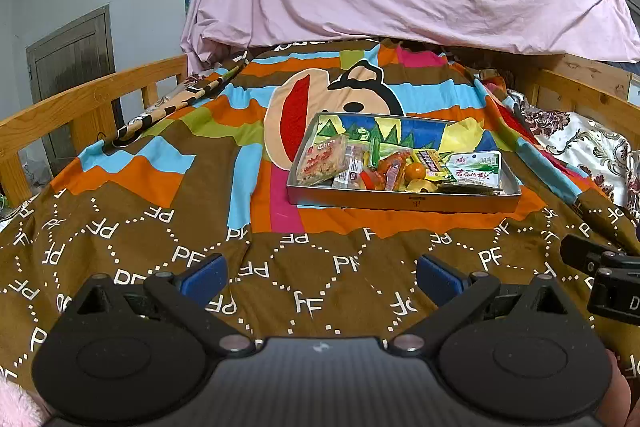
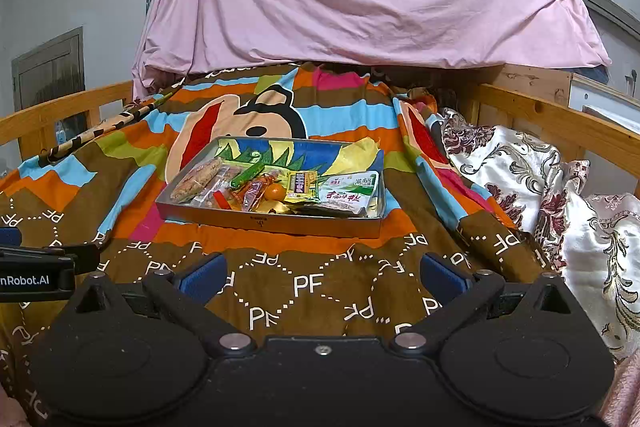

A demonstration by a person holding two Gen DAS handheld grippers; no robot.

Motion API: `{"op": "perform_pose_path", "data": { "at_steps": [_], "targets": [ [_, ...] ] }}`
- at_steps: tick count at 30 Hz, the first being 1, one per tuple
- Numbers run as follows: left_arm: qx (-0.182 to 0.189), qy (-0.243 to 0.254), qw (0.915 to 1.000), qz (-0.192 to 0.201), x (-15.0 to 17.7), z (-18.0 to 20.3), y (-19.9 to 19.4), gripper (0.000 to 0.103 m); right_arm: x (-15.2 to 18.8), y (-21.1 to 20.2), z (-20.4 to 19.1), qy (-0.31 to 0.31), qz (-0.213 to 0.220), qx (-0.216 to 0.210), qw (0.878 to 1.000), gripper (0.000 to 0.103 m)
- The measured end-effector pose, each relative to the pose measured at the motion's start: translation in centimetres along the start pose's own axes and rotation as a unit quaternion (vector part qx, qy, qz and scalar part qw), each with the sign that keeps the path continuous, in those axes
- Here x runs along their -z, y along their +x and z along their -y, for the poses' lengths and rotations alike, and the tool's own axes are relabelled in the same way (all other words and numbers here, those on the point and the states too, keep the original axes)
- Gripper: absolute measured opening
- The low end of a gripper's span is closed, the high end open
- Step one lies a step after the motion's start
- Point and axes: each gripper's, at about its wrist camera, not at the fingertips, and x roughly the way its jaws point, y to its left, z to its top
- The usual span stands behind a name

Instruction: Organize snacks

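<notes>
Metal tray flat on the patterned quilt, well ahead of both grippers, holding all the visible snacks in one loose heap along its near side. Far half of the tray bare, printed lining showing. Crisp-rice bar at the left end, white-and-green packet at the right, small orange sweet and thin wrappers jumbled between (some overlapping, so hard to count). Nothing loose on the quilt around the tray.

Left gripper and right gripper low over the quilt, side by side, fingers spread wide, nothing between them; likely held back to keep the whole tray in sight.

Fits either snacks gathered into the tray already, or a pile awaiting sorting.
</notes>
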Motion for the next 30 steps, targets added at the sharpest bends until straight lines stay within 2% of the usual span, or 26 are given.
{"op": "perform_pose_path", "data": {
  "at_steps": [30],
  "targets": [
    [0.0, 0.001, 1.0, -0.003, 0.29, -0.03, 0.08, 0.103, 0.12, 0.11, -0.03, -0.001, -0.002, 0.0, 1.0, 0.102]
  ]
}}
